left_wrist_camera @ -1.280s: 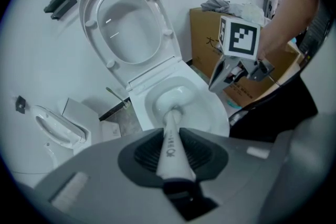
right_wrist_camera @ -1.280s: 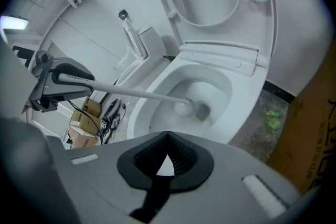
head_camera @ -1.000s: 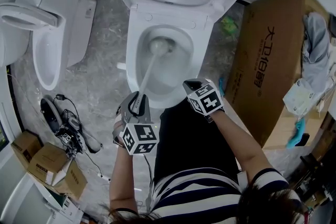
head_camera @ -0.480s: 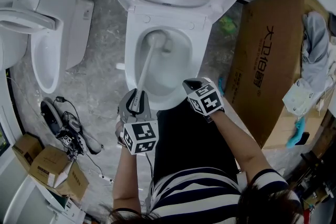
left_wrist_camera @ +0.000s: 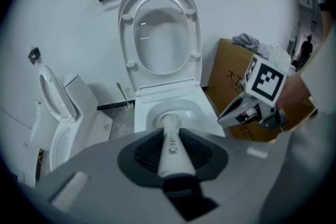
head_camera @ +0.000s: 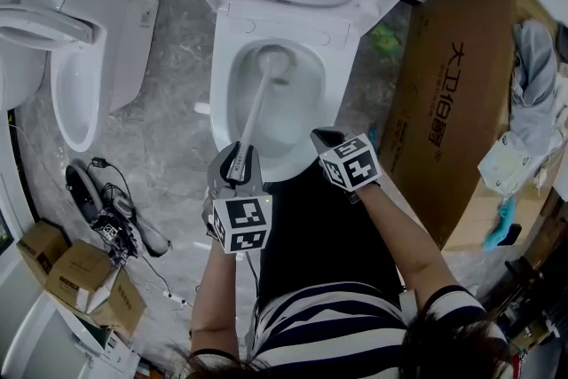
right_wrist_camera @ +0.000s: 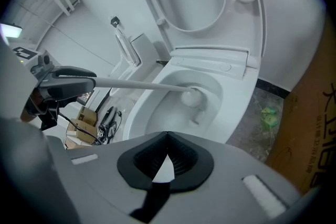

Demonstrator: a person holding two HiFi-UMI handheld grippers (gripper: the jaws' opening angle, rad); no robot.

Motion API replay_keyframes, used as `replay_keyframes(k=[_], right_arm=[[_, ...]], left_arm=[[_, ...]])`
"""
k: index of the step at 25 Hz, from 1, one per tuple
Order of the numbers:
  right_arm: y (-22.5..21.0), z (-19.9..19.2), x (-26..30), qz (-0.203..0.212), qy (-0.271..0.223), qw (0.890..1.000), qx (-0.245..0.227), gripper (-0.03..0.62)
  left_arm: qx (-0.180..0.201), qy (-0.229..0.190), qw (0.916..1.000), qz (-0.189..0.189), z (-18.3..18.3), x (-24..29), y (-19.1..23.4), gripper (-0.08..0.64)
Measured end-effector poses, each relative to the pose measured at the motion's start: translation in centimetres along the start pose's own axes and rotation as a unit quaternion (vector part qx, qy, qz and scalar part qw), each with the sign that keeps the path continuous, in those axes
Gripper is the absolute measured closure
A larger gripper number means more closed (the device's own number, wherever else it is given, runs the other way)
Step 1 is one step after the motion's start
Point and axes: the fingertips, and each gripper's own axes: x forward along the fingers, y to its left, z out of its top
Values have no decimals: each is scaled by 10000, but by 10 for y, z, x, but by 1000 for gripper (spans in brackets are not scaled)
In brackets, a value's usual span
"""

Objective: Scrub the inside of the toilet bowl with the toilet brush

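The white toilet bowl (head_camera: pixel 224 67) stands with seat and lid raised against the wall. My left gripper (head_camera: pixel 238 171) is shut on the handle of the toilet brush (head_camera: pixel 255 111), at the bowl's near rim. The brush head (head_camera: pixel 273 62) is down inside the bowl on its far side. The left gripper view has the handle (left_wrist_camera: pixel 170 147) clamped between the pads of the left gripper (left_wrist_camera: pixel 170 136). My right gripper (head_camera: pixel 326 138) hovers over the near right rim, shut and holding nothing. The right gripper view shows the brush head (right_wrist_camera: pixel 191 97) in the bowl (right_wrist_camera: pixel 231 86) and the right gripper (right_wrist_camera: pixel 167 149) itself.
A second toilet (head_camera: pixel 80 75) stands to the left. A large cardboard box (head_camera: pixel 453 102) lies close on the right with cloth (head_camera: pixel 532 58) on it. Small boxes (head_camera: pixel 80 280) and a tangle of cables (head_camera: pixel 111 213) lie on the floor at lower left.
The brush head has moved from the middle of the bowl to its far side, then slightly right. The left gripper shifted a little right and nearer. The right gripper barely moved.
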Motion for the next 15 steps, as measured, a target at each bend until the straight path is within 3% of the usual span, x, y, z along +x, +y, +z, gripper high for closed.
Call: replay_keyframes(k=[15], right_arm=[[-8, -16, -15, -89, -79, 9999, 65, 597]], left_arm=[[352, 78, 9969, -704, -8, -4, -41, 560]])
